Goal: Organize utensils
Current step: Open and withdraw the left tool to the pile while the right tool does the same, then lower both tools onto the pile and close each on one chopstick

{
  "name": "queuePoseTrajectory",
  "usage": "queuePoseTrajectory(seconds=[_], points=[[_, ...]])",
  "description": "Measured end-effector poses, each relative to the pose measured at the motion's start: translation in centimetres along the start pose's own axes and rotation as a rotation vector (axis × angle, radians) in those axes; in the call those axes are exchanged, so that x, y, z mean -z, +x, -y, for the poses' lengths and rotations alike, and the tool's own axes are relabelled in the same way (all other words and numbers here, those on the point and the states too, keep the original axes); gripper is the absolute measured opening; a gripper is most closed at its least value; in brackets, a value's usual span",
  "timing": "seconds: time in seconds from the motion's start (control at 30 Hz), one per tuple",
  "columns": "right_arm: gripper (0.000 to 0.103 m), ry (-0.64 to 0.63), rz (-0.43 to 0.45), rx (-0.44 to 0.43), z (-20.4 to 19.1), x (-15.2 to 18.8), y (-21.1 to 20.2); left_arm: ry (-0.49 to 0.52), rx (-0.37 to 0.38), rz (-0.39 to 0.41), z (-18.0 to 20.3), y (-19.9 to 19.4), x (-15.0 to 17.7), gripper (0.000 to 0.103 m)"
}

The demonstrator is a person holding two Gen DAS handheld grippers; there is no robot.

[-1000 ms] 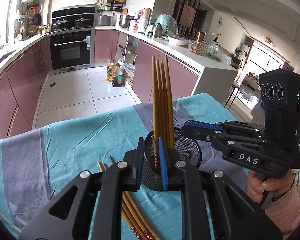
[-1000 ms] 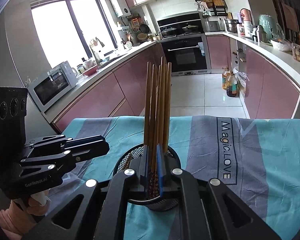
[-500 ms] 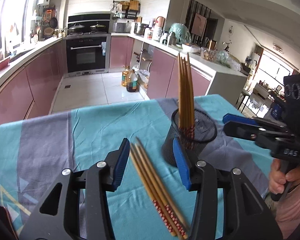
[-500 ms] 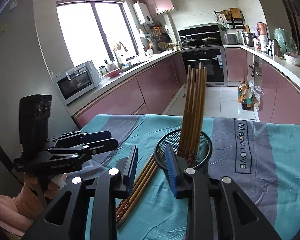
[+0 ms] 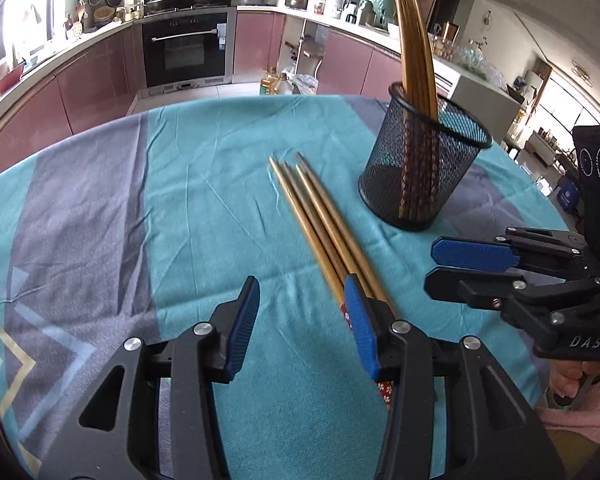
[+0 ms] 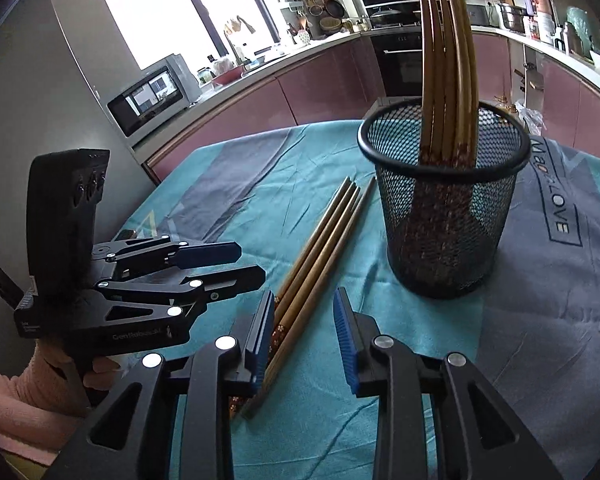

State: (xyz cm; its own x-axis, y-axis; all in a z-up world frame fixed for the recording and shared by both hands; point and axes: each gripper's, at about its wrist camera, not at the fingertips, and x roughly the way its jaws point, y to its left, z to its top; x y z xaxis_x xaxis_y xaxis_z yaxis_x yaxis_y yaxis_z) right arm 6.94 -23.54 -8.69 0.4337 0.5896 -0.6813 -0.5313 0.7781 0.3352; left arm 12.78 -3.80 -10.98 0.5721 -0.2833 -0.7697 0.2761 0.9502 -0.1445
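Flat on the teal cloth (image 5: 204,184), just beside the mesh cup (image 5: 424,168), lie four loose chopsticks (image 5: 320,224) in a tight bundle, and about four more stand in the cup. Both grippers, left (image 5: 306,326) and right (image 6: 304,336), have just been opening and hold nothing, the left one's jaws wider. To lift cleanly, I would straddle the whole bundle near its patterned ends, squeeze squarely, then tip it upright over the cup.

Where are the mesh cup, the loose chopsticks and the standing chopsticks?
mesh cup (image 5: 420,184), left wrist view, front wall.
loose chopsticks (image 5: 320,220), left wrist view, mid-shafts.
standing chopsticks (image 6: 446,60), right wrist view, upper shafts.
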Motion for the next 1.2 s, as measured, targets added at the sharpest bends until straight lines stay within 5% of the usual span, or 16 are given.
queuePoseTrajectory(seconds=[0.97, 1.2], points=[[0.029, 0.004, -0.052, 0.052, -0.3, 1.2, 2.3, 0.020, -0.021, -0.035, 0.8, 2.1, 0.5, 0.044], [0.029, -0.008, -0.060, 0.061, -0.7, 0.9, 2.9, 0.002, -0.036, -0.037, 0.2, 2.2, 0.5, 0.035]])
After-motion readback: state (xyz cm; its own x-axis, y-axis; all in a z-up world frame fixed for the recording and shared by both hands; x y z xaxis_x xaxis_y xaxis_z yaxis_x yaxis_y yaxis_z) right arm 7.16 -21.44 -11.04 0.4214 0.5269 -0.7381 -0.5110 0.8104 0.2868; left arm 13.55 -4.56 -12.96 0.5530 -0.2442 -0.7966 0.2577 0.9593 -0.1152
